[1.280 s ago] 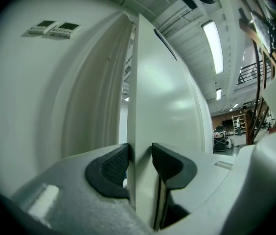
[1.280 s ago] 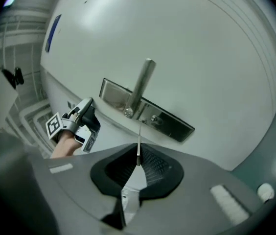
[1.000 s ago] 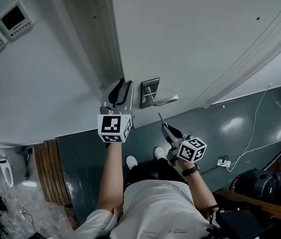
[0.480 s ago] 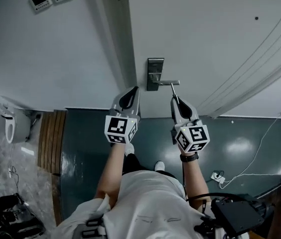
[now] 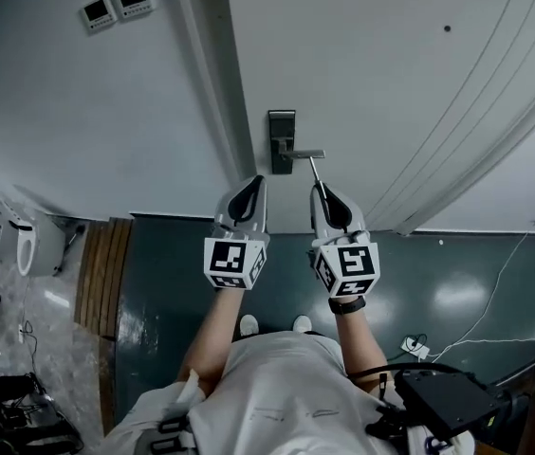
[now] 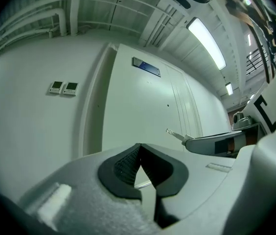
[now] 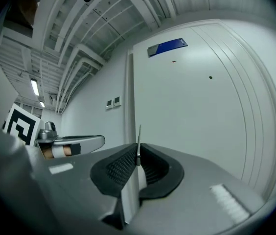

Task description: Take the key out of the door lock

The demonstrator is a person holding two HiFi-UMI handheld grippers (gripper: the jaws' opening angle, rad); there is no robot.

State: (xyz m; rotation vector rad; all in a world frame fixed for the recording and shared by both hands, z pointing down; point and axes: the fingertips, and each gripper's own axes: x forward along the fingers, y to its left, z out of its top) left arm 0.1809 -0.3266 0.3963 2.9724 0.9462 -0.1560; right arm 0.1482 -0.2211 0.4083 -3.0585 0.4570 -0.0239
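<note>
Comparing with a second ago, the right gripper (image 5: 322,193) has come up from lower in the head view and rolled. The key (image 5: 314,172) it carries now points to about eleven o'clock, its tip close by the free end of the lever handle (image 5: 307,154); whether the two touch cannot be told. The left gripper (image 5: 253,184), at nine o'clock of the right one, had its jaws apart then. Now they are pressed together with nothing between them. The right gripper's jaws are nearly together, pinching the key's thin blade between their pads.

So the key is in the gripper, not in the lock plate (image 5: 282,126), which sits at twelve o'clock of both grippers on the door (image 5: 391,55). Judged from this, the removal itself looks done, and carrying the key up near the handle lies outside what the task names.

The key is a slim, straight strip of bright metal, seen edge-on in the right gripper view. The pads are black ribbed rubber set in smooth grey shells. The lock plate is a dark upright metal rectangle and the lever a slim bar. The door is smooth, pale and matt, with shallow moulded grooves toward three o'clock.
</note>
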